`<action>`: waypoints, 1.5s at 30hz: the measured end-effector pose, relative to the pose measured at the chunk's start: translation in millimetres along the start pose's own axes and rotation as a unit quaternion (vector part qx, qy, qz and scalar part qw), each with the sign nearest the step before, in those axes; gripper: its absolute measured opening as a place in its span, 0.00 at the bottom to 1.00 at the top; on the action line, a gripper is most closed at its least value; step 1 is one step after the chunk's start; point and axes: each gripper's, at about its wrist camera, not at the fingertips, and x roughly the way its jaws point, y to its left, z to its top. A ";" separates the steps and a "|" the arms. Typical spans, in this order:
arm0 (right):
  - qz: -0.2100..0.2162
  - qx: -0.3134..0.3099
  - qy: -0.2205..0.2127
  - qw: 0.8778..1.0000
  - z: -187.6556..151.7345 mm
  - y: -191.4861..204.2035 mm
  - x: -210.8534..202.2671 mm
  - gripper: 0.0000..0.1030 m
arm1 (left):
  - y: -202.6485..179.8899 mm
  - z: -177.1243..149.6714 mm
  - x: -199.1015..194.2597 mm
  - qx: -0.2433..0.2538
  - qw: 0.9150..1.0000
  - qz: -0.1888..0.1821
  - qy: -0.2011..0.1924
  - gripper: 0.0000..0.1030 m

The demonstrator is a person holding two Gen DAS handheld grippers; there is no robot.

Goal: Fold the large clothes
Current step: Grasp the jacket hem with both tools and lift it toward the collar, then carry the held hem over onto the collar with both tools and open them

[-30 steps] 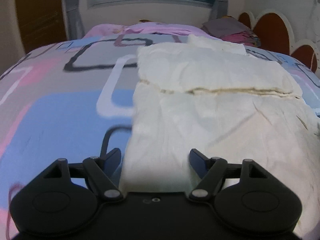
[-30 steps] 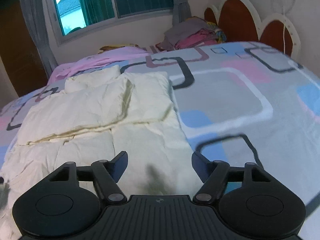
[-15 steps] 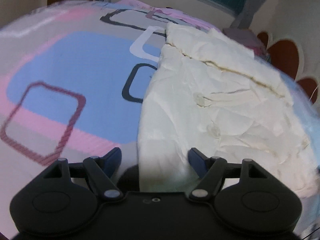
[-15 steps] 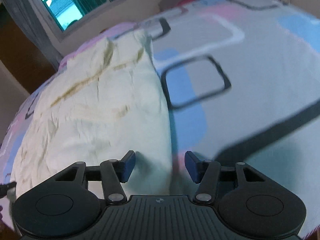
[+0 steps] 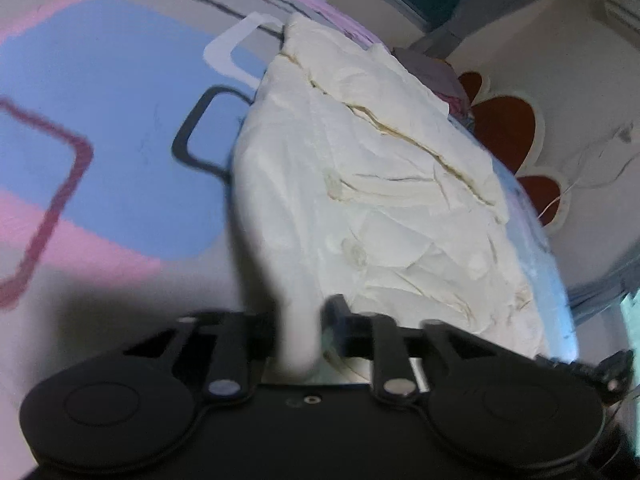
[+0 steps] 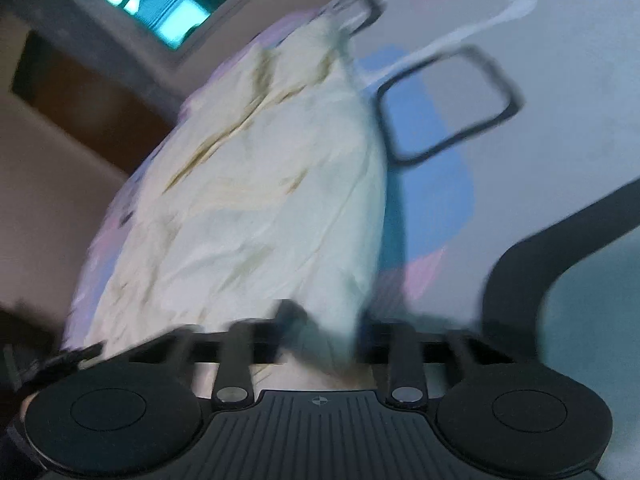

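- Two tools are pinching the cream garment point(image 5: 360, 184) lying on the patterned bed point(image 5: 112, 152): left tool point(image 5: 298, 320) and right tool point(image 6: 324, 320), jaws having just been closing on its near corners.
- No writing is showing.

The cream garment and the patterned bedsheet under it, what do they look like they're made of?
Cream garment: probably thin woven cotton or linen, matte; it creases sharply and bunches between the left gripper pads. Patterned bedsheet: smooth printed fabric, likely cotton or polyester, flat and dull.
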 end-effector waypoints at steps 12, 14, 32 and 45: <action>0.067 0.053 -0.039 0.996 4.4 -24.3 -19.7 0.07 | 16.3 -8.8 -23.6 -0.056 0.994 -0.029 -0.091 0.06; 0.052 0.053 -0.026 0.997 3.7 -25.7 -13.1 0.07 | 16.7 -10.5 -14.6 -0.053 0.996 -0.004 -0.073 0.05; 0.162 0.046 -0.172 0.971 163.0 55.0 -60.6 0.07 | -70.5 142.4 -41.0 -0.034 0.961 -0.138 -0.237 0.05; 0.142 0.131 -0.157 0.969 333.9 48.7 45.6 0.07 | -70.7 289.9 62.1 -0.030 0.970 -0.115 -0.213 0.05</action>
